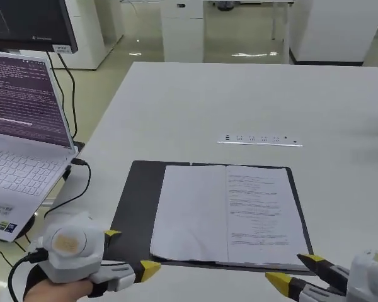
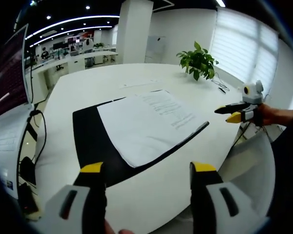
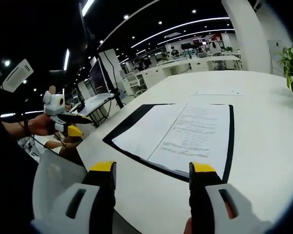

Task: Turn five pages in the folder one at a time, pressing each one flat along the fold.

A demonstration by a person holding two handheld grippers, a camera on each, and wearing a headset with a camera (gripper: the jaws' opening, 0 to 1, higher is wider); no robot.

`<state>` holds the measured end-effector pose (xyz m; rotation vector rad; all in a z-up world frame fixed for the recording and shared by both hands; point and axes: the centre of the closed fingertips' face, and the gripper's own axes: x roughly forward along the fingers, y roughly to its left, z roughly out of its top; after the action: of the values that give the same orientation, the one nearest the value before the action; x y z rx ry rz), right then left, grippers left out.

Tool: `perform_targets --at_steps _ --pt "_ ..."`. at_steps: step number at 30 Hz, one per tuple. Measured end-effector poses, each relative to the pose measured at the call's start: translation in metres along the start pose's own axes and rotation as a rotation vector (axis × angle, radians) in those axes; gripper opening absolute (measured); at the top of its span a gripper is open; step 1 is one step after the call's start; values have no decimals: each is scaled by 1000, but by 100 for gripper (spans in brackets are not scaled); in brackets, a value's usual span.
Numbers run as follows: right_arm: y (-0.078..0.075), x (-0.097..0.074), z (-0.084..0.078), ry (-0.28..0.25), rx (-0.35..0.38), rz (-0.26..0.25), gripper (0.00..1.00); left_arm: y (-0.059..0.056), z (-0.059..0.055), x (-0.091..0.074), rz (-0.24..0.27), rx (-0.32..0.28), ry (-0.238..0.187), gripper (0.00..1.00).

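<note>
A black folder (image 1: 138, 201) lies open on the white table (image 1: 239, 100), a blank page (image 1: 192, 211) on its left and a printed page (image 1: 259, 211) on its right. My left gripper (image 1: 131, 253) hovers open off the folder's near left corner, nothing between its yellow-tipped fingers (image 2: 92, 168). My right gripper (image 1: 296, 269) is open too, just off the near right corner. From the left gripper view the folder (image 2: 88, 136) and the right gripper (image 2: 232, 113) show; from the right gripper view the folder (image 3: 129, 124), its printed page (image 3: 195, 131) and the left gripper (image 3: 71, 124).
An open laptop (image 1: 19, 145) with a cable (image 1: 75, 189) sits at the left, beside the table. A white power strip (image 1: 259, 139) lies beyond the folder. A potted plant (image 2: 199, 61) stands at the far side. A monitor (image 1: 31, 25) is behind the laptop.
</note>
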<state>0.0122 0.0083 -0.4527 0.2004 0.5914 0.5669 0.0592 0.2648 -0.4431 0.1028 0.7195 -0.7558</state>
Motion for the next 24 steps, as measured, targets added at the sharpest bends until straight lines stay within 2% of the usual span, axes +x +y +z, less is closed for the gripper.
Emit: perform_targets --at_steps 3,8,16,24 --pt "1 -2 -4 14 -3 2 61 -3 -1 -2 6 -7 -8 70" --pt "-2 -5 -8 17 12 -6 61 -4 -9 3 14 -20 13 70" --pt "-6 -8 -11 19 22 -9 61 -12 -3 9 5 -16 16 71" --pt "-16 -14 -14 22 33 -20 61 -20 10 21 -18 0 14 71"
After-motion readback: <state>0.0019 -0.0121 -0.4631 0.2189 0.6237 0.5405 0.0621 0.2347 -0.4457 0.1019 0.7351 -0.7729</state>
